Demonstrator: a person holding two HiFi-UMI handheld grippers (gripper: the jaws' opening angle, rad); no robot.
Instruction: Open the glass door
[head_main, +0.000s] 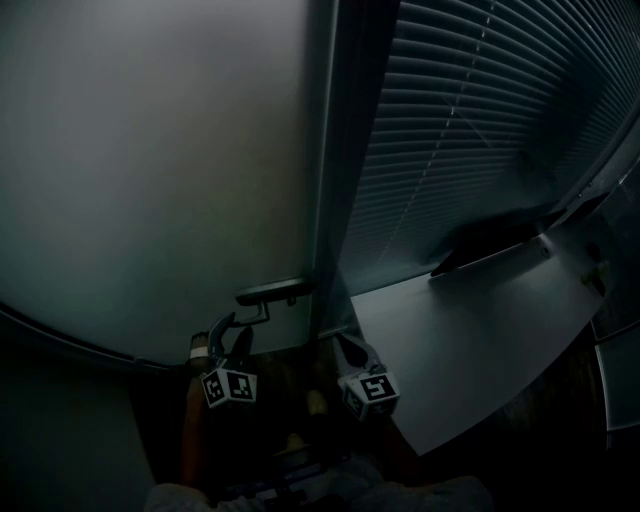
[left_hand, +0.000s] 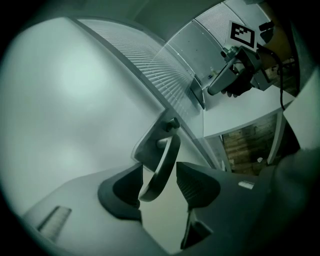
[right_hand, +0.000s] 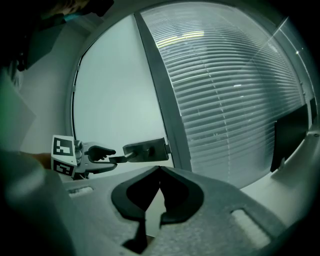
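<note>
The frosted glass door (head_main: 150, 150) fills the left of the head view, with its dark lever handle (head_main: 272, 292) at its right edge beside the frame post (head_main: 335, 150). My left gripper (head_main: 235, 325) is up at the lever. In the left gripper view the lever (left_hand: 162, 162) hangs between the jaws of the left gripper (left_hand: 159, 182); its tip lies close to the left pad and a gap shows at the right pad, so the jaws stand open. My right gripper (right_hand: 159, 172) is shut and empty, held apart to the right (head_main: 352, 350).
Slatted blinds (head_main: 480, 120) cover the window right of the frame post. A white desk top (head_main: 470, 330) juts out below them with a dark flat object (head_main: 490, 240) on its far edge. The place is dim. Wooden floor (left_hand: 245, 145) shows under the desk.
</note>
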